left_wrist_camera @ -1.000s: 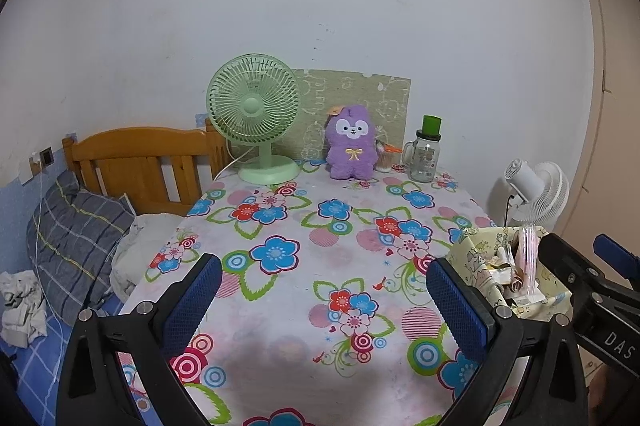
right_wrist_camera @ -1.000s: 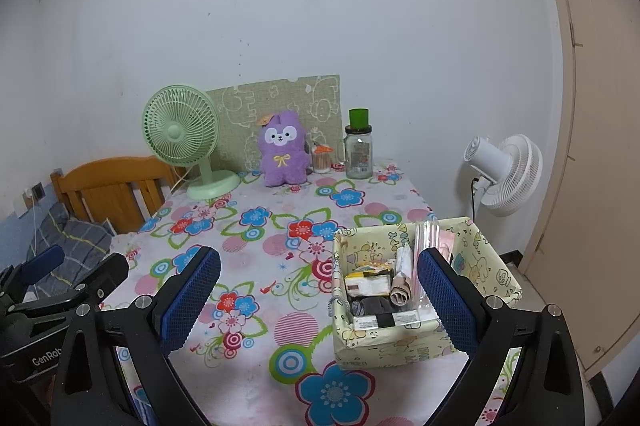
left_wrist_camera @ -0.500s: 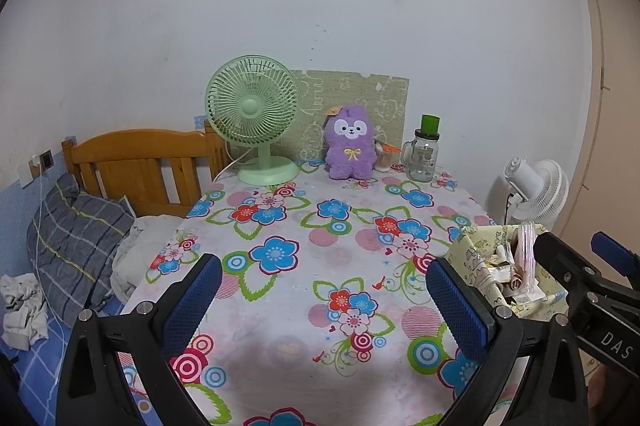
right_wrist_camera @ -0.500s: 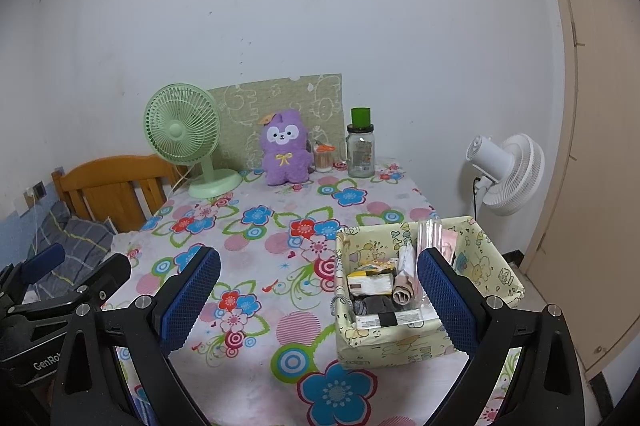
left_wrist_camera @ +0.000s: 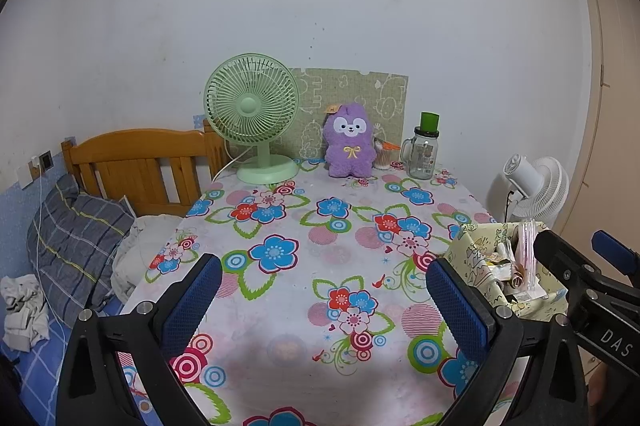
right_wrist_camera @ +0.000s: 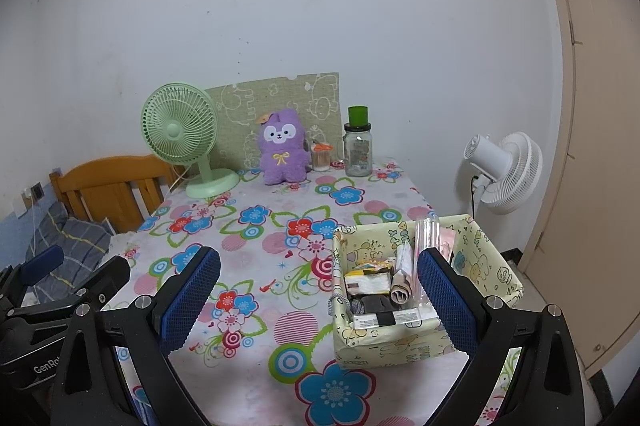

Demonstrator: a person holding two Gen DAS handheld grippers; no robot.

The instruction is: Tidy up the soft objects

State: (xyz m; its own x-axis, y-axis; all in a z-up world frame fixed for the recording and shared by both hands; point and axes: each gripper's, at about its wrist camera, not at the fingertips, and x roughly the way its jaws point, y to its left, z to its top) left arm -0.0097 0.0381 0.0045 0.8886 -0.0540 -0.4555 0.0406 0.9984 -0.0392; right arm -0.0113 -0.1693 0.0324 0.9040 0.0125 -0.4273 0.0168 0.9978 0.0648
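Above the floral-clothed table (left_wrist_camera: 320, 226), my left gripper (left_wrist_camera: 320, 300) and right gripper (right_wrist_camera: 318, 290) gape empty near the yellow fabric box (right_wrist_camera: 492, 266).

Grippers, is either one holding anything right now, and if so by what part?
Nothing is held. The left gripper and right gripper are both open over the table, with nothing between their fingers.

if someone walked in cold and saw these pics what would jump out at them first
Probably the purple plush toy, sitting upright at the far edge of the loud flowered tablecloth, between the green desk fan and a glass jar with a green lid. Next, the yellow fabric basket stuffed with small items at the near right corner. Both the left gripper and right gripper hover open and empty.
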